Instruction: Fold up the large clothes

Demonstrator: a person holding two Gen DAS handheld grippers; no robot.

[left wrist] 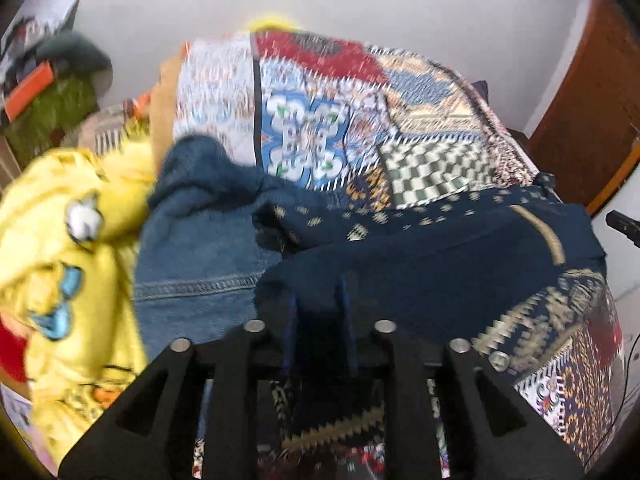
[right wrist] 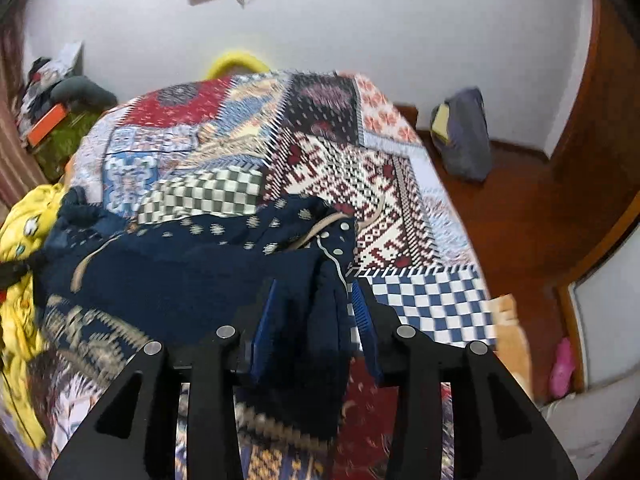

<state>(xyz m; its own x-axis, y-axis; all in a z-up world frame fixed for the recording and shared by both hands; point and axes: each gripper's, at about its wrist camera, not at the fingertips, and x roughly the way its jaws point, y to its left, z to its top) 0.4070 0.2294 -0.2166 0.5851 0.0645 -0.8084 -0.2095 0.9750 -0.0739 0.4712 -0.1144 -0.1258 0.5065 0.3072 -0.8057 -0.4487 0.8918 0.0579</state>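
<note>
Left gripper: tilted steeply down over the bed; jaws partly spread, a fold of the navy patterned garment between the blue pads, contact not clear through blur.

Right gripper: same steep tilt; jaws partly spread, the garment's edge hanging between them.

Navy patterned garment: crumpled on the patchwork bedspread, near edge.

Denim garment: at 9 o'clock of the left gripper.

Yellow garment: further toward 9 o'clock.
</note>
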